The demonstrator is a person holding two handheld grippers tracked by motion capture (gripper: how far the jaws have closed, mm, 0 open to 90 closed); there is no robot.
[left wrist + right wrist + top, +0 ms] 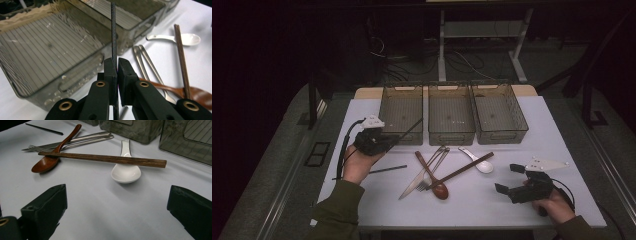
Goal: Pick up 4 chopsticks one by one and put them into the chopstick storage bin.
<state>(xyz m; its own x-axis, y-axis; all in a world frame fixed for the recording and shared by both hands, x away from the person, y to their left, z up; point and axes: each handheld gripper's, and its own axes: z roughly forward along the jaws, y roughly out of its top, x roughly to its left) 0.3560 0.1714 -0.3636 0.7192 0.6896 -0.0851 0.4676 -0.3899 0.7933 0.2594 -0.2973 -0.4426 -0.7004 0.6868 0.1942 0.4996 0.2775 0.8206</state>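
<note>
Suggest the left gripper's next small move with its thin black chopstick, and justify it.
Probably carry it over the left clear plastic bin and lower it in: the left gripper is shut on the thin black chopstick, which already points across that bin's rim.

From my end the black chopstick (113, 32) in the left gripper (117, 65) looks matt and a bit grainy, and the jaws are matt black plastic with brass-looking rivets. The bins (50, 57) are smoky see-through plastic, ribbed floor, kinda glossy. Fork (147, 65) is shiny metal, brown chopstick (102, 158) raw-ish wood, wooden spoon (47, 162) lacquered glossy, white spoon (126, 171) smooth ceramic-looking, table (100, 205) plain matt white
</note>
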